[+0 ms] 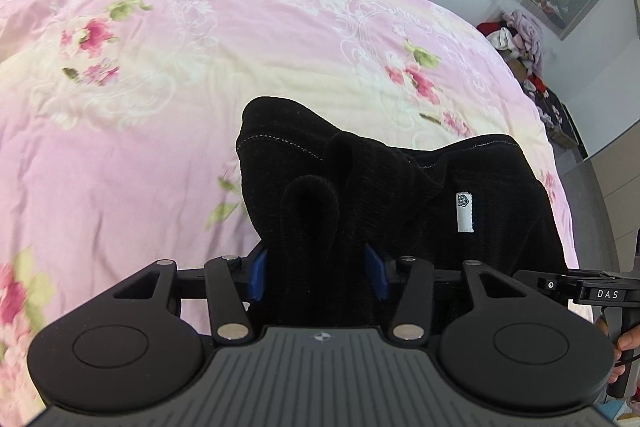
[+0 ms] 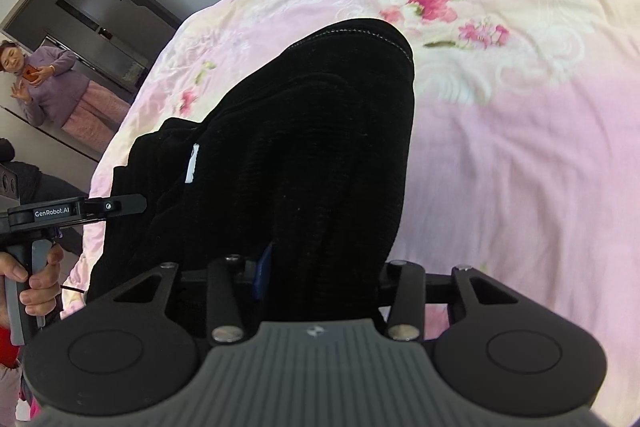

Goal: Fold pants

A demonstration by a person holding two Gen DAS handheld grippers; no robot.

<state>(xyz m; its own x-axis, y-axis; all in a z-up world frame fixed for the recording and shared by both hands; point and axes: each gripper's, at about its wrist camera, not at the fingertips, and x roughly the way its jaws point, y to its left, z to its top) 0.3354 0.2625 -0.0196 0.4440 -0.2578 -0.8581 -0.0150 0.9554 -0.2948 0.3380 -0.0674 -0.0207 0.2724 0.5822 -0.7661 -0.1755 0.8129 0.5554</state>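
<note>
Black knit pants (image 1: 360, 179) hang bunched above a pink floral bedspread (image 1: 140, 131). A white label (image 1: 464, 213) shows on the cloth. My left gripper (image 1: 318, 275) is shut on a thick fold of the pants, with a blue pad pressing on each side. In the right wrist view the pants (image 2: 312, 131) drape over my right gripper (image 2: 320, 279), which is shut on them. Only its left blue pad (image 2: 264, 273) shows, since cloth hides the other. The label (image 2: 193, 163) lies between the two grips.
The bedspread (image 2: 520, 147) fills most of both views. A pile of clothes (image 1: 520, 39) lies past the bed's far corner, below a window. A person (image 2: 52, 83) stands at the left by dark cabinets. A hand (image 2: 40, 279) grips the left gripper's handle.
</note>
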